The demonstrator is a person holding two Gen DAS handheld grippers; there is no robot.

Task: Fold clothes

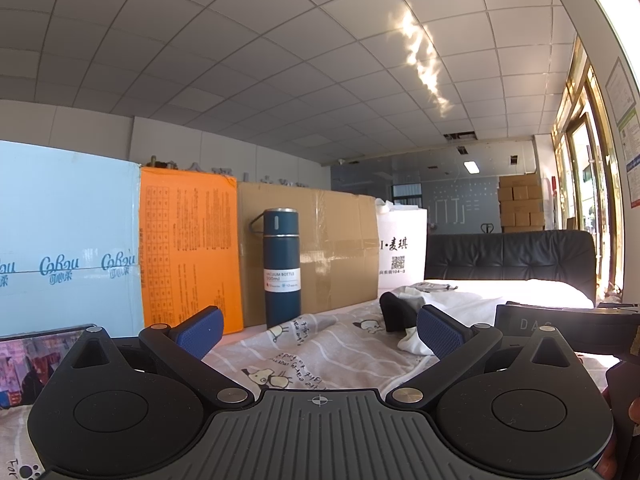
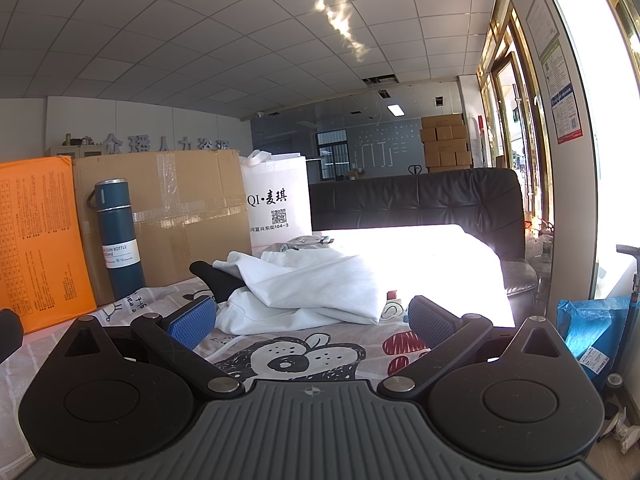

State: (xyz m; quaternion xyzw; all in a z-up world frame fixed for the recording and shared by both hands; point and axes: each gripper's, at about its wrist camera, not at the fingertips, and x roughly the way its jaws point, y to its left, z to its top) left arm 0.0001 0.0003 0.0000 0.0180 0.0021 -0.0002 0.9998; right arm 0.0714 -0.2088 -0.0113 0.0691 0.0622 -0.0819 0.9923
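Both my claws are released with nothing between the blue pads: my left claw (image 1: 318, 334) and my right claw (image 2: 312, 320) hover low and level over the grey cartoon-printed bedsheet (image 2: 288, 354). The crumpled white cotton garment (image 2: 316, 288) lies just beyond my right claw, heaped over a black garment (image 2: 216, 278) that pokes out on its left. No fold has started, I judge; the first job is to separate the white piece and spread it flat.

To do that well I would pinch a single layer at a free hem, not the bunched middle, and draw it toward the near open sheet, which has room to lay it out.

On the left the tall dark-blue steel vacuum bottle (image 1: 281, 268) stands upright against the brown cardboard box (image 2: 176, 216); a wide sweep could topple it. The far right of the bed is washed out by sunlight, so I cannot read its edge there.
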